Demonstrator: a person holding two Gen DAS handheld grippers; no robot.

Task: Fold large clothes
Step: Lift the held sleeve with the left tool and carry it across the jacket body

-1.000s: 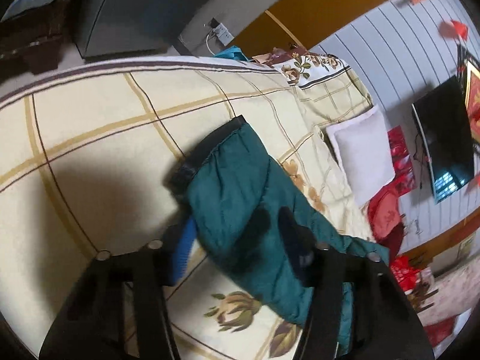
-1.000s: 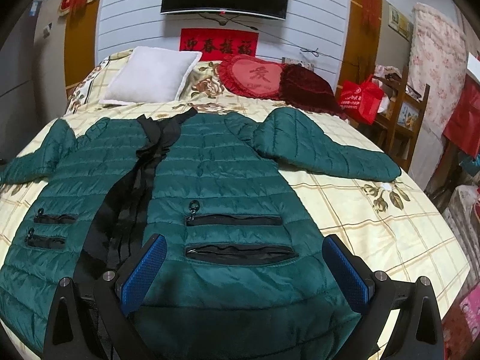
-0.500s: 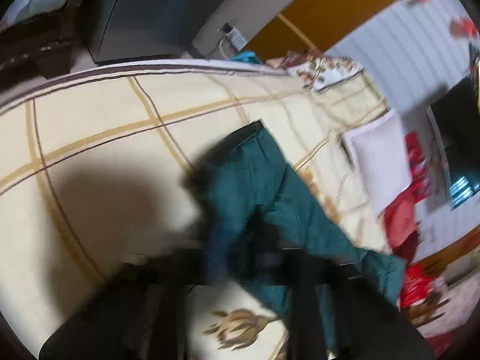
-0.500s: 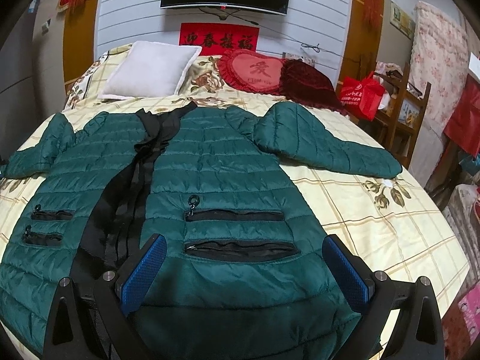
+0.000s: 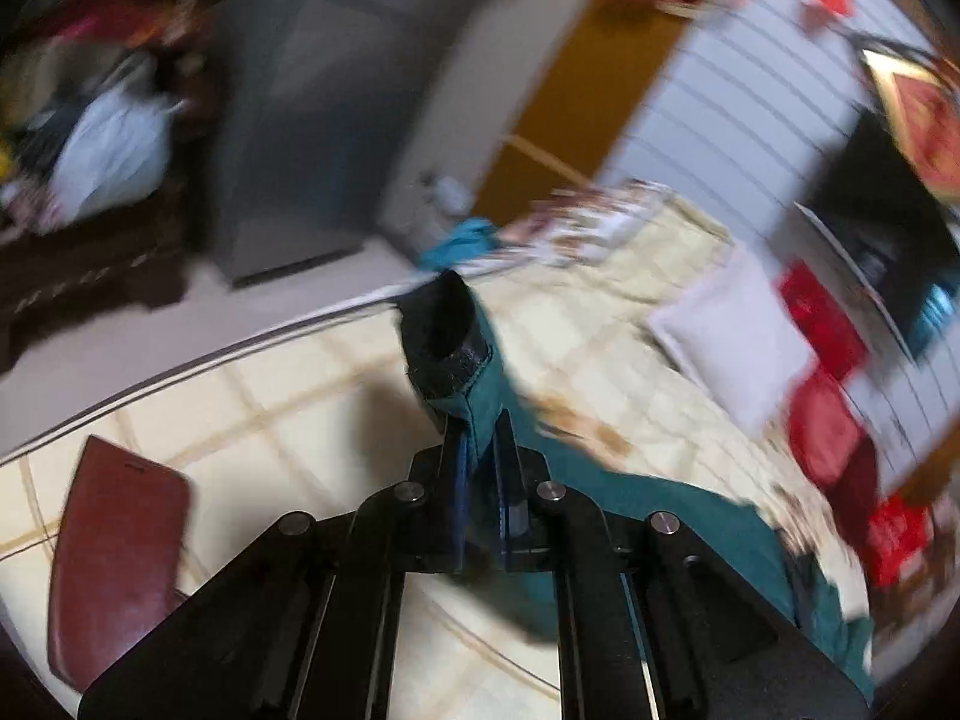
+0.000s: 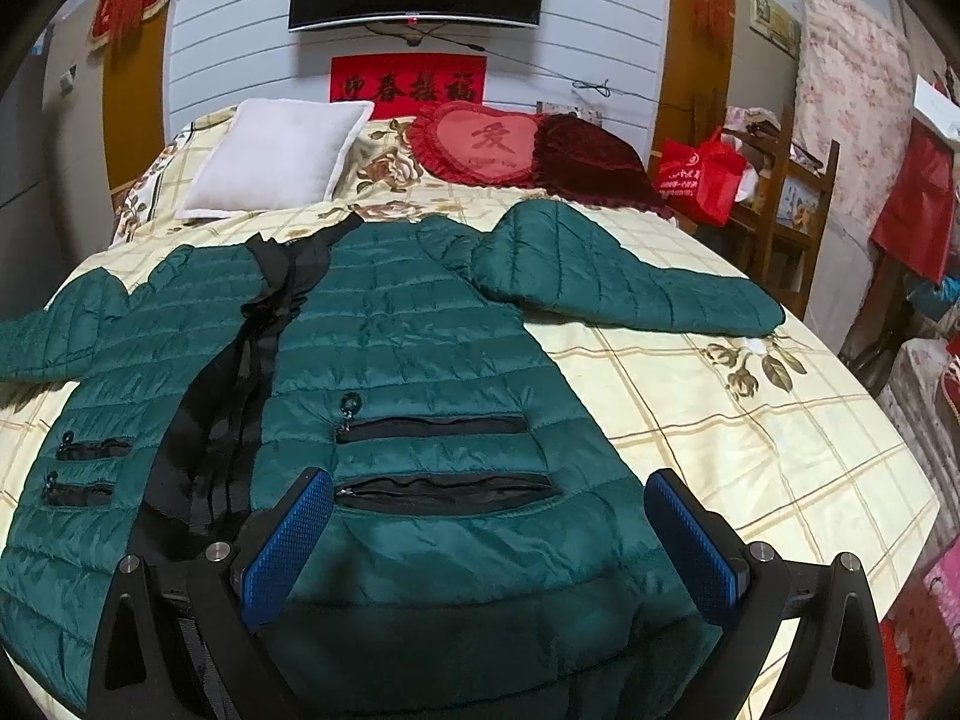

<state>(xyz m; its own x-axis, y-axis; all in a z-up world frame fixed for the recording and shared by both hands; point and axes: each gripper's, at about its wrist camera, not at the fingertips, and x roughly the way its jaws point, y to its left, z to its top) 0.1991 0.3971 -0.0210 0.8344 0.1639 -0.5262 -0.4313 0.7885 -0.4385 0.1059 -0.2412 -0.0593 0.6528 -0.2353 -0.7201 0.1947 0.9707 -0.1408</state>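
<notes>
While clamped between the closed fingers of the left gripper [image 5: 480,468], sleeve [image 5: 474,384] lifted off the bed [image 6: 750,438], black cuff [image 5: 441,330] pointing up and away. Green jacket [image 6: 408,360] spread flat, front up, long axis near to far, collar toward the white pillow [image 6: 276,156]. Right gripper [image 6: 489,546] open, empty, above the near hem. Left sleeve end nearer the left hand; fold direction rightward, across the body.

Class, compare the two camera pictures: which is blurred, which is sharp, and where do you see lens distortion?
Left wrist view: room and bed smeared by motion blur, while the left tool and pinched sleeve cuff stay fairly crisp. Right wrist view: sharp throughout, with fisheye bending of the bed and dark corners.
</notes>
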